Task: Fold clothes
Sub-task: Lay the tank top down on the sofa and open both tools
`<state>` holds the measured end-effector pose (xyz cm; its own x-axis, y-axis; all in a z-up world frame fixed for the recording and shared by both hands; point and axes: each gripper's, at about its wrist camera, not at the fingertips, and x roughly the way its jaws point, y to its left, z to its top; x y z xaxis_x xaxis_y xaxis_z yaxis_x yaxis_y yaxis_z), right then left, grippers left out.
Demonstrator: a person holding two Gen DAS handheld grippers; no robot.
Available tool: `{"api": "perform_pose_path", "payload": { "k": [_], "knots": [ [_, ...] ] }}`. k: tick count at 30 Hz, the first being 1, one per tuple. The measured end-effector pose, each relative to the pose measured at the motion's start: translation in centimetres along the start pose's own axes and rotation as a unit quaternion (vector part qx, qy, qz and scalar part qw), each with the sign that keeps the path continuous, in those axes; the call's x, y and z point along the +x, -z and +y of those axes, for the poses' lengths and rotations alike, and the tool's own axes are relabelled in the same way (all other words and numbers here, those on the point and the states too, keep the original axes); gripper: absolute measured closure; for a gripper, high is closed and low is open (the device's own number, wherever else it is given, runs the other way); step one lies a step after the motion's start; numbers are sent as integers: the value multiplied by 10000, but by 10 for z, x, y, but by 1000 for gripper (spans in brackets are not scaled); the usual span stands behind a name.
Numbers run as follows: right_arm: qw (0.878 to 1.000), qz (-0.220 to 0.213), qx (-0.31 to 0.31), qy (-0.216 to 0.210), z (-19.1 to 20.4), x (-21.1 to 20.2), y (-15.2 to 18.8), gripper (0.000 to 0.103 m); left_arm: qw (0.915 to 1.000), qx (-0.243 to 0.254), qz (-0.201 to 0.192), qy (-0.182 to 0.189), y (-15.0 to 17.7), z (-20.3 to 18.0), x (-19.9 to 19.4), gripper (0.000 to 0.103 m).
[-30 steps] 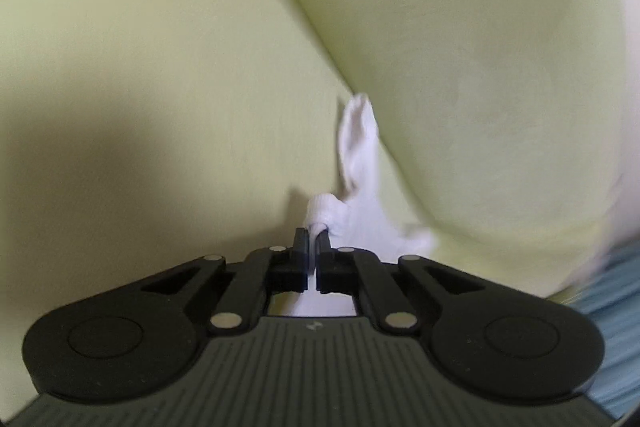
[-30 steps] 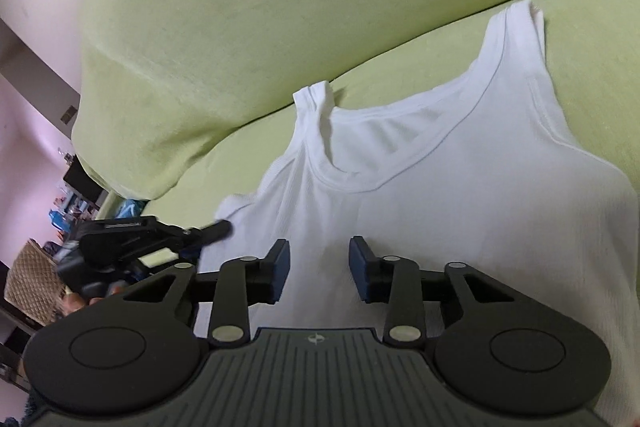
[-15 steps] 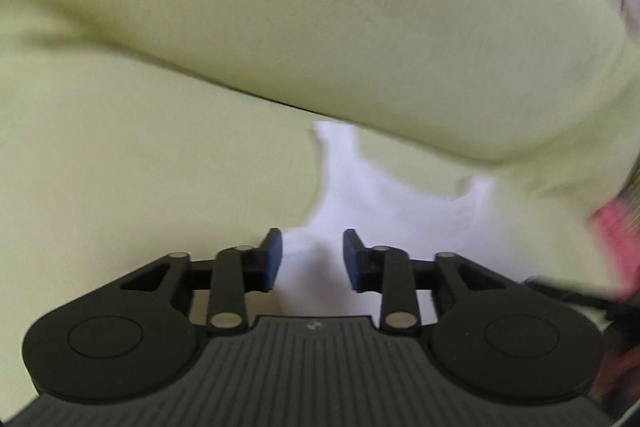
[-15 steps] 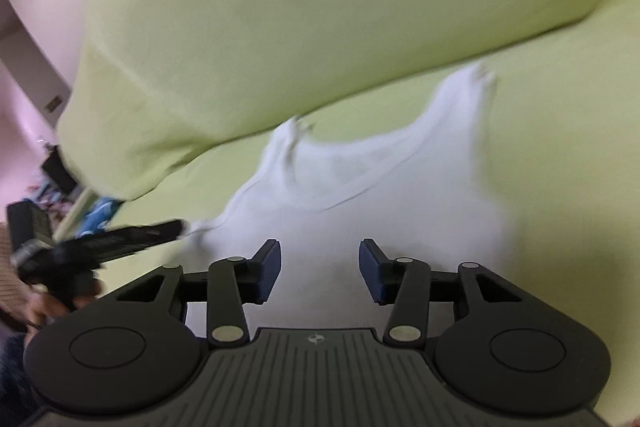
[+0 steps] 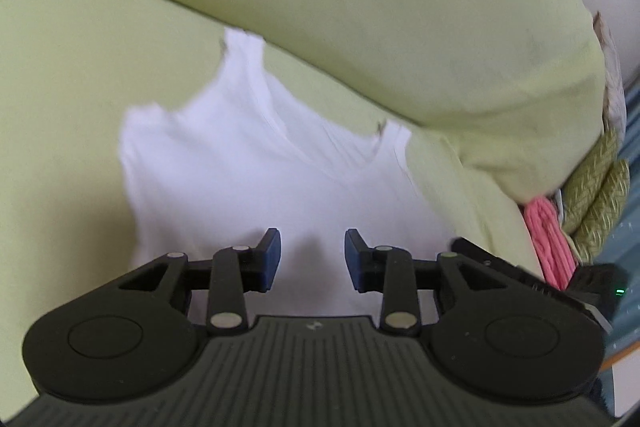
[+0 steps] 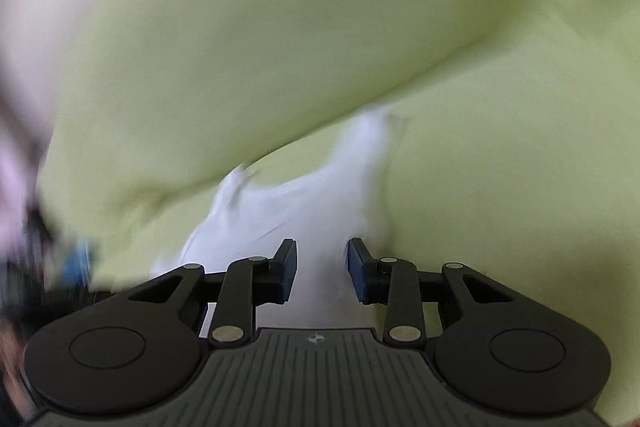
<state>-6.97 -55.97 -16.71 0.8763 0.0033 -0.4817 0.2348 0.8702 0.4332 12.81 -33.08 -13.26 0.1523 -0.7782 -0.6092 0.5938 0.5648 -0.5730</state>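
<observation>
A white tank top lies spread flat on the light green sofa seat, its two straps pointing toward the backrest. My left gripper is open and empty, hovering over the lower body of the top. In the blurred right wrist view the same tank top lies ahead, and my right gripper is open and empty over its near part. Part of the right gripper shows at the right edge of the left wrist view.
The green sofa backrest cushion rises just behind the straps. At the sofa's right end lie a pink cloth and woven olive-green cushions. A pale wall lies left of the sofa.
My left gripper has let go of the white strap, opened and pulled back over the top. The right gripper has also pulled back, staying open, and its view has blurred.
</observation>
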Motion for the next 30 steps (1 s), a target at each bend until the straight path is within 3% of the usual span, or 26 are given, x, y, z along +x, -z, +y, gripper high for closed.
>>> {"api": "perform_pose_path", "payload": {
  "k": [2, 4, 7, 10, 13, 17, 18, 19, 20, 23, 27, 30],
  "knots": [
    [9930, 221, -1158, 19, 34, 7, 6, 66, 9999, 127, 45, -30, 7, -3, 0, 73],
    [9832, 513, -1750, -23, 48, 11, 12, 60, 9998, 204, 49, -32, 11, -4, 1, 74],
    [9921, 541, -1136, -17, 27, 3, 9, 57, 9998, 188, 39, 29, 11, 0, 5, 73],
    [9991, 135, 325, -228, -17, -18, -2, 57, 9999, 74, 48, 124, 10, 6, 7, 73],
    [9876, -123, 1534, -306, -59, -26, -4, 56, 9998, -68, 53, 202, 9, 10, 8, 73],
    [9749, 95, 2150, -562, -81, -8, 2, 57, 9998, -61, 46, 206, 10, 11, 8, 73],
    [9737, 102, 2193, -608, -82, -5, 3, 58, 9998, -42, 44, 200, 11, 10, 7, 73],
    [9742, 88, 2175, -598, -80, -3, 2, 70, 9998, -29, 42, 193, 11, 10, 7, 73],
    [9747, 74, 2157, -589, -79, -1, 1, 91, 9998, -23, 42, 187, 11, 10, 7, 73],
    [9809, -47, 1920, -305, -76, -11, -6, 93, 9998, 23, 41, 171, 10, 9, 6, 73],
    [9884, 219, 1217, 878, -81, -25, -16, 93, 9998, 74, 40, 156, 11, 9, 6, 73],
    [9901, 519, 938, 902, -82, -24, -24, 91, 9998, 146, 30, 106, 11, 7, 5, 73]
  ]
}}
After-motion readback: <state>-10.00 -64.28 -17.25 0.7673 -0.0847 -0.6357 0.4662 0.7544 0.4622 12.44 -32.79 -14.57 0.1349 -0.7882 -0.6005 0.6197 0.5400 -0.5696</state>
